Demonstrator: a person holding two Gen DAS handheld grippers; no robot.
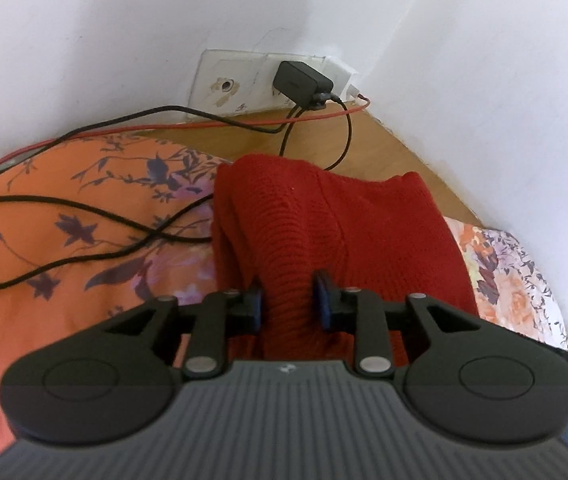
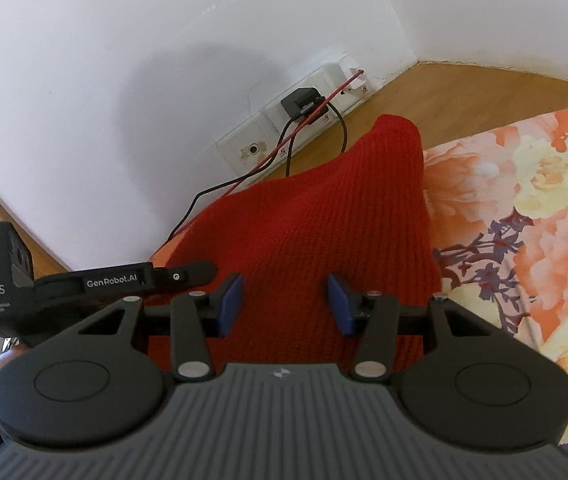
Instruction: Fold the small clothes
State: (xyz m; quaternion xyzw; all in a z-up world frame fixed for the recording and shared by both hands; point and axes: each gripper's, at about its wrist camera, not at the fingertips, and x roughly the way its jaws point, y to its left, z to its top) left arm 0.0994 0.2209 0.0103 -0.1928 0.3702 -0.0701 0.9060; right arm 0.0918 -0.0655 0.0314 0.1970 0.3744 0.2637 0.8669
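A red knitted garment point(image 1: 324, 216) lies on the floral bedsheet point(image 1: 64, 208), bunched into a ridge that runs toward the wall. My left gripper point(image 1: 290, 300) is shut on that ridge, and the knit is pinched between its blue pads point(image 1: 321, 300). In the right wrist view the same red garment point(image 2: 316, 224) spreads flat under my right gripper point(image 2: 286, 304). The right gripper's jaws stand wide apart, with the cloth passing beneath both fingers. The left gripper's body point(image 2: 4, 280) shows at the left edge of that view.
Black and red cables point(image 1: 84, 208) trail over the sheet from a black charger point(image 1: 302, 82) plugged into the wall sockets point(image 2: 284, 132). A strip of wooden surface point(image 1: 364, 140) runs between bed and white wall. More bedsheet point(image 2: 524, 220) lies to the right.
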